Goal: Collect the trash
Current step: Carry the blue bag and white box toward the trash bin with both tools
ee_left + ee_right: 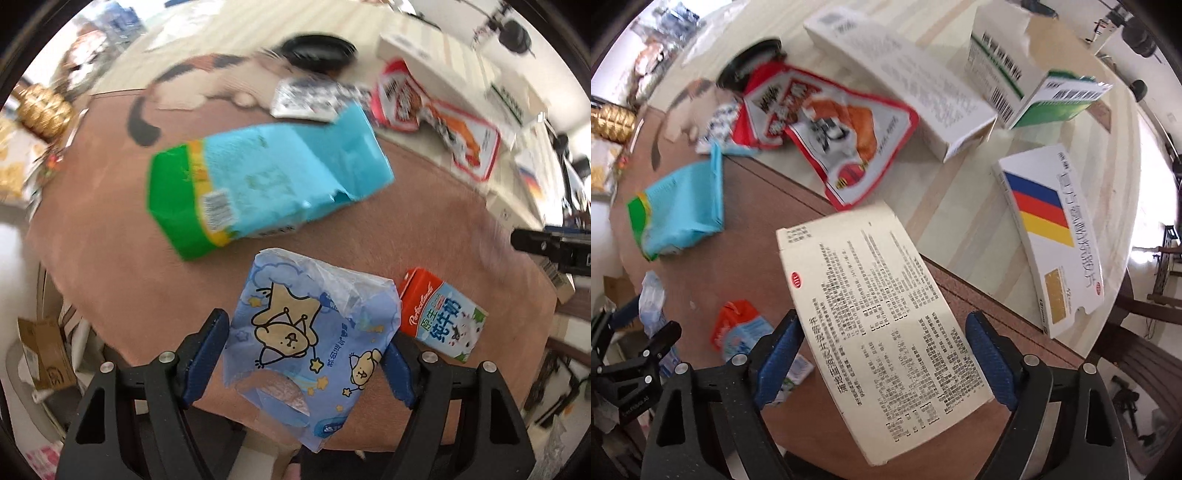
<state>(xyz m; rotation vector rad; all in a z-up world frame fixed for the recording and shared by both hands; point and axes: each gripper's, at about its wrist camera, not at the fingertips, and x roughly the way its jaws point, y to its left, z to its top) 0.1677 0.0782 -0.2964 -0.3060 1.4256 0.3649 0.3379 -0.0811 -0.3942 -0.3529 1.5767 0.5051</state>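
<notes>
The left claw (306, 354) is clamped on a blue cartoon-printed wrapper (314, 332), its pads pressing both edges, and the wrapper hangs clear above the brown worktop (110, 229). The right claw (882, 354) straddles a cream medicine box (879, 310) printed with dense text; the left pad meets the box's edge, but whether the right pad presses on it cannot be told, though the box looks raised off the surface.

Judging by this, the step in hand is lifting both pieces away to be binned. To do it well, each claw should keep its squeeze steady: the wrapper is thin and could slip or tear if tugged, and the box, held across its width, could pivot if the grip is light. Rising straight before travelling would avoid dragging other litter.

Still on the worktop lie a turquoise and green packet (258, 184), torn open at one end, a small milk carton (443, 314), a red snack pouch (827, 129) and several white boxes (908, 88); one at the far right (997, 62) has a ripped flap. What, if anything, is inside them cannot be told. No bin is visible.
</notes>
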